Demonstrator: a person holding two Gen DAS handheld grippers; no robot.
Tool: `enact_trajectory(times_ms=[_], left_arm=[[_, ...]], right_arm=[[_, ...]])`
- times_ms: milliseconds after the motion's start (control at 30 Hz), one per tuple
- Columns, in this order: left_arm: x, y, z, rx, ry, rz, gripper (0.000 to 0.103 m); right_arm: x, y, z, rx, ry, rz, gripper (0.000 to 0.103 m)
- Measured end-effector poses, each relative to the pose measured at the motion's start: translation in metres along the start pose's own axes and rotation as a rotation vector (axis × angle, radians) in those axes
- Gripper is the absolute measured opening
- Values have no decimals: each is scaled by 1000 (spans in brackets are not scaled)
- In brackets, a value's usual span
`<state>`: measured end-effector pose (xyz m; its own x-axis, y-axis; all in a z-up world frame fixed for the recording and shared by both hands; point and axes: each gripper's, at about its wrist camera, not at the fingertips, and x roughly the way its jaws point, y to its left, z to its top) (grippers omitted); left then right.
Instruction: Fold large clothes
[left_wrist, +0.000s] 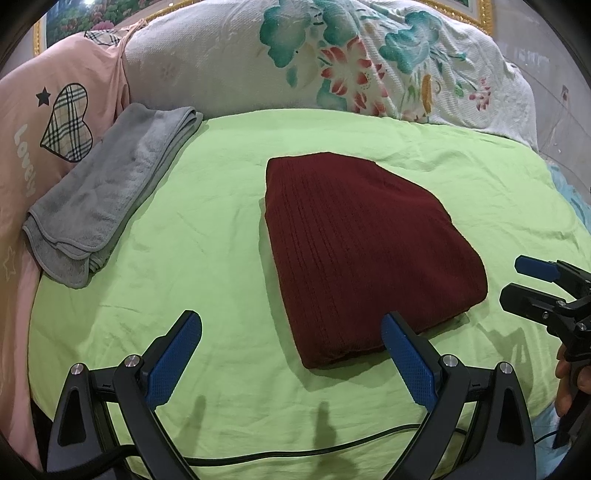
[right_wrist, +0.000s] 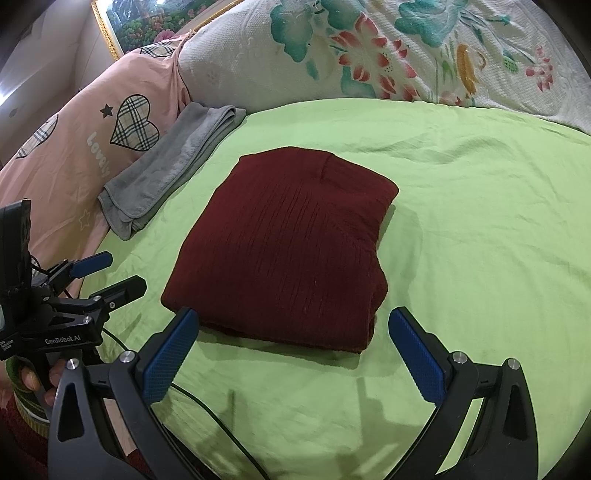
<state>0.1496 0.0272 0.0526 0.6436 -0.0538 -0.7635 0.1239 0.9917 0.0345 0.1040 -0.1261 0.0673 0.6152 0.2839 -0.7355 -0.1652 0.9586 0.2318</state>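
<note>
1. Left wrist view: a dark red knitted garment (left_wrist: 365, 251) was seen folded into a thick, compact rectangle, laid flat near the middle of a light green bedsheet (left_wrist: 207, 229).
2. The left gripper (left_wrist: 291, 332) was held above the sheet with its jaws spread wide and nothing between them; its right finger pad (left_wrist: 408, 363) was positioned just beside the garment's near edge.
3. The right gripper (right_wrist: 293, 328) was likewise released and empty, with the garment's near edge lying between its spread fingers in the right wrist view.
4. A folded grey towel (left_wrist: 107, 195) was located to the left of the garment, well apart from it, at the sheet's edge.
5. A pink quilt (left_wrist: 33, 122) with a plaid heart was noted beside the towel, and a white floral cover (left_wrist: 332, 62) behind the sheet.
</note>
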Motion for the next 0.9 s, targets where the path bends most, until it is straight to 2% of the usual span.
enact_trajectory(times_ms=[900], left_arm=[[-9,-1,-1,10,-13,-1,98]], right_arm=[[-3,0,-5,4,-8,3,102]])
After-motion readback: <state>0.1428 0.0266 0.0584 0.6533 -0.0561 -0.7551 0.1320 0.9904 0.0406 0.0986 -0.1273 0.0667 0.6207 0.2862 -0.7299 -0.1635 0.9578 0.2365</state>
